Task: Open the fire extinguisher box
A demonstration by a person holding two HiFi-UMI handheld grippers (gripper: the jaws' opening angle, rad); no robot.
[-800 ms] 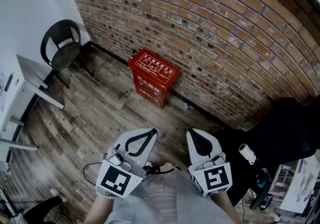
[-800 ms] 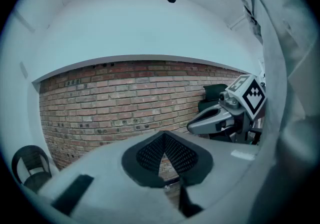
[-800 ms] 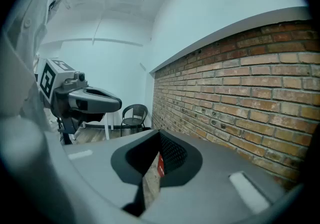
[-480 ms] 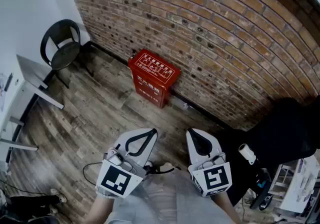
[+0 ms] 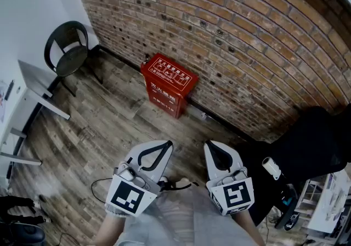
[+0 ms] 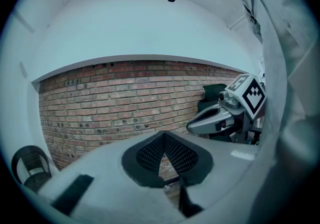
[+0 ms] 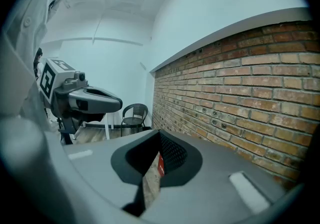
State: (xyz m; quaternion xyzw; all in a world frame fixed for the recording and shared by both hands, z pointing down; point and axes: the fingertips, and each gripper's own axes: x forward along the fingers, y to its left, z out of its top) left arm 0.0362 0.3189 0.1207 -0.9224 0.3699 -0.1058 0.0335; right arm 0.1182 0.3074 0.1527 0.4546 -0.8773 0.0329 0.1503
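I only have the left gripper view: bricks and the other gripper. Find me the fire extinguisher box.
Observer: The head view has it. The red fire extinguisher box stands on the wood floor, backed against the brick wall.
Operator: Give me the lid state.
Observer: Seen from above, the lid looks shut, with its label facing up.
Operator: Report whether the other one is holding anything.
Observer: In its own view the right gripper has its fingers closed at the tips and holds nothing.
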